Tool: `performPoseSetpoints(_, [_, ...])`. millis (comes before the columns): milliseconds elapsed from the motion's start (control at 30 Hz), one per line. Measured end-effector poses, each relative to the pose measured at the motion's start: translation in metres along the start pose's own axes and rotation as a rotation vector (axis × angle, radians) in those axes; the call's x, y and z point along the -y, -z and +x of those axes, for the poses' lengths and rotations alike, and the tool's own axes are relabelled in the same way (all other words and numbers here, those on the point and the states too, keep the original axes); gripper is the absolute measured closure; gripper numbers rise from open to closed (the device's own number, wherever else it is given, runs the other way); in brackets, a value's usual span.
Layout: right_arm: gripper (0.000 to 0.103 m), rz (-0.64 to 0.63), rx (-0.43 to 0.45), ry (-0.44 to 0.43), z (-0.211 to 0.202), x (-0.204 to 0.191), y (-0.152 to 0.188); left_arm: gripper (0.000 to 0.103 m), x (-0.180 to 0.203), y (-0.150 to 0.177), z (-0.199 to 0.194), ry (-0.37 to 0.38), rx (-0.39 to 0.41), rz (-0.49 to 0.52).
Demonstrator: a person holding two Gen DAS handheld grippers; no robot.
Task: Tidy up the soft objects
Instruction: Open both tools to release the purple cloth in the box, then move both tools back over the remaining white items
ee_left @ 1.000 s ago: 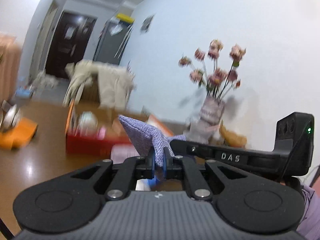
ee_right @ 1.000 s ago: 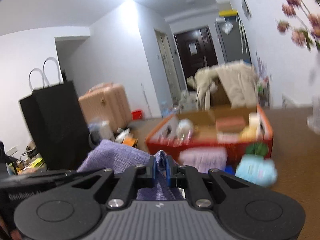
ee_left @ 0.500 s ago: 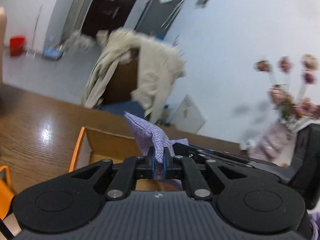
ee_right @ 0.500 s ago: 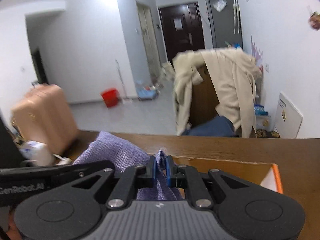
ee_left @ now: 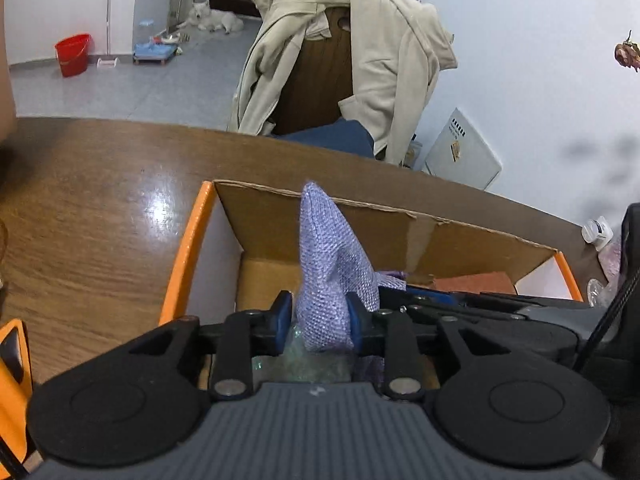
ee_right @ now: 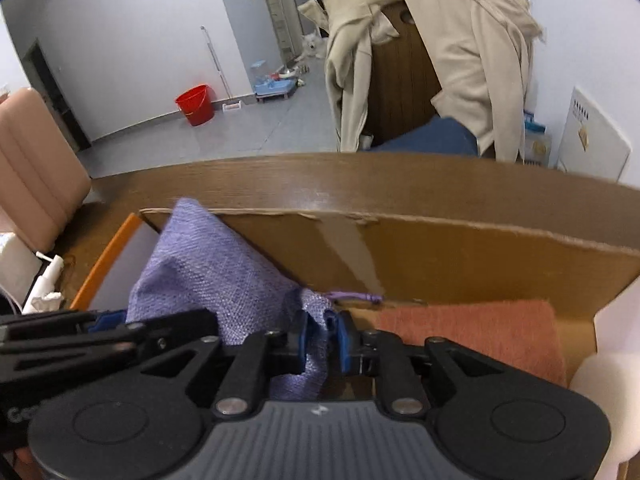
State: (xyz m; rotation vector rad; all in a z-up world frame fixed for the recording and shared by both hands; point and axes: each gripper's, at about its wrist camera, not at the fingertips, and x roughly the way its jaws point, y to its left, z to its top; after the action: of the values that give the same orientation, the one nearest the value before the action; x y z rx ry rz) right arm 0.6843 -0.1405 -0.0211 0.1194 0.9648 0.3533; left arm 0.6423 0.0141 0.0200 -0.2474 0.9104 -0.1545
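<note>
A purple woven cloth (ee_left: 332, 264) is pinched between the blue pads of my left gripper (ee_left: 320, 316), its corner sticking up over an open cardboard box (ee_left: 440, 236) with orange edges. My right gripper (ee_right: 322, 340) is shut on another part of the same purple cloth (ee_right: 208, 272), inside the same box (ee_right: 460, 256). Both grippers sit side by side low in the box. A folded rust-orange cloth (ee_right: 476, 328) lies in the box to the right; it also shows in the left wrist view (ee_left: 472, 282).
The box stands on a brown wooden table (ee_left: 100, 200). Behind the table is a chair draped with a beige jacket (ee_left: 360, 48). A red bucket (ee_left: 73, 54) stands on the grey floor. A pink suitcase (ee_right: 32, 168) is at left.
Both grippers have moved forward and down with the purple cloth into the box. The left jaws now stand wider around a thicker fold of cloth.
</note>
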Motion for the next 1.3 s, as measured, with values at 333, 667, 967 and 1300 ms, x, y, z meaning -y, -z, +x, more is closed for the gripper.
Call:
performPoseSetpoints(333, [0.065,-0.016,0.108,0.015,-0.083,-0.014,-0.009,0.033,-0.009,0.003,-0.088,0.01,0.075,0.001])
performPoseSetpoints(667, [0.034,-0.095,0.3,0.095,-0.268,-0.022,0.026,0.028,0.013,0.042,-0.252,-0.026,0.241,0.14])
performPoseSetpoints(967, [0.022,-0.187,0.441,0.133,-0.381,-0.036,0.123,0.015,0.025,0.127,-0.342,-0.061,0.363,0.244])
performPoseSetpoints(1300, [0.008,-0.371,0.729,0.177,-0.427,-0.062,0.316,0.001,0.019,0.32,-0.393,-0.174,0.69,0.291])
